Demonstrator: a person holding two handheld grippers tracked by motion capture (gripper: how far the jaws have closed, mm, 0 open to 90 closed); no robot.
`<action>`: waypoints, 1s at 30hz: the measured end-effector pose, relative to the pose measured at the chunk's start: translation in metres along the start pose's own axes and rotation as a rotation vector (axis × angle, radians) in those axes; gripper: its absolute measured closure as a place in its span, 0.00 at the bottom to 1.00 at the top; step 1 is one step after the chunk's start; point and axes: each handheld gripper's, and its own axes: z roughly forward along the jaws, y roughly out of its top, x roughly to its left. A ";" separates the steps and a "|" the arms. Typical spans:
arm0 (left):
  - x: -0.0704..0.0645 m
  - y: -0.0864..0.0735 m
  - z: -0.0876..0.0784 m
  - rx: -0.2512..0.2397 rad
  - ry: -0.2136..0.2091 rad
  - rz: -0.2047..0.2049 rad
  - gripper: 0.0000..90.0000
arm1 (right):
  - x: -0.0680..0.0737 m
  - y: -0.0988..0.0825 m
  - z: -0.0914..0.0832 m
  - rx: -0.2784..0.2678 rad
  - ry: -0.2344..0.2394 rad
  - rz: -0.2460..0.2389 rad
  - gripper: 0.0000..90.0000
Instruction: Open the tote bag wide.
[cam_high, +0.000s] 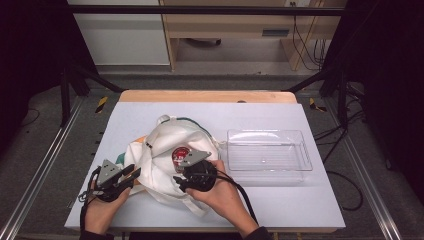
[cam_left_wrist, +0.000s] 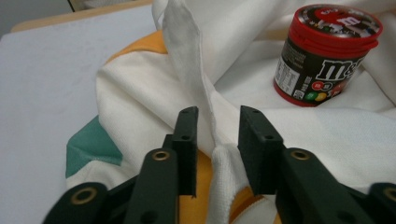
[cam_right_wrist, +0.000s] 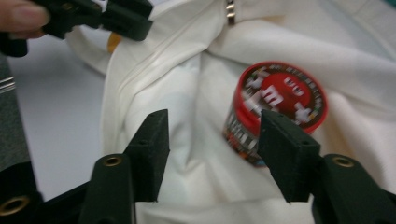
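A white cloth bag (cam_high: 167, 150) with orange and green patches lies crumpled on the table (cam_high: 280, 200), left of centre. A candy jar (cam_high: 180, 154) with a red lid and dark label stands upright on the bag's fabric, in a hollow among the folds. In the left gripper view the jar (cam_left_wrist: 324, 51) stands beyond and to the right of the jaws, apart from them.

The left gripper (cam_high: 131, 176) sits at the bag's left edge, held in the person's left hand (cam_high: 102, 207). Its jaws stand at a narrow gap, one on each side of a raised strip of the bag's fabric (cam_left_wrist: 205, 107); the strip runs between them, lying against the right jaw, and a gap shows between it and the left jaw, so the pads do not clamp it.

The right gripper (cam_high: 181, 181), in the right hand (cam_high: 225, 197), is over the near side of the bag, just beside the jar. Its jaws stand moderately wide with nothing between them. In the right gripper view the jar (cam_right_wrist: 275, 105) shows past the right jaw, partly covered by it; whether they touch cannot be told.

A clear plastic tray (cam_high: 305, 150) rests on the table to the right of the bag, apart from it.
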 end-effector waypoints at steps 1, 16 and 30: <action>0.000 0.000 -0.001 -0.006 0.003 -0.003 0.68 | -0.003 0.003 0.001 -0.004 -0.009 0.000 0.45; 0.014 0.003 -0.007 -0.086 0.060 -0.033 0.25 | -0.031 0.026 0.036 0.066 -0.061 0.058 0.16; 0.021 0.001 -0.007 -0.091 0.086 -0.060 0.13 | -0.042 0.020 0.057 0.149 -0.051 0.074 0.15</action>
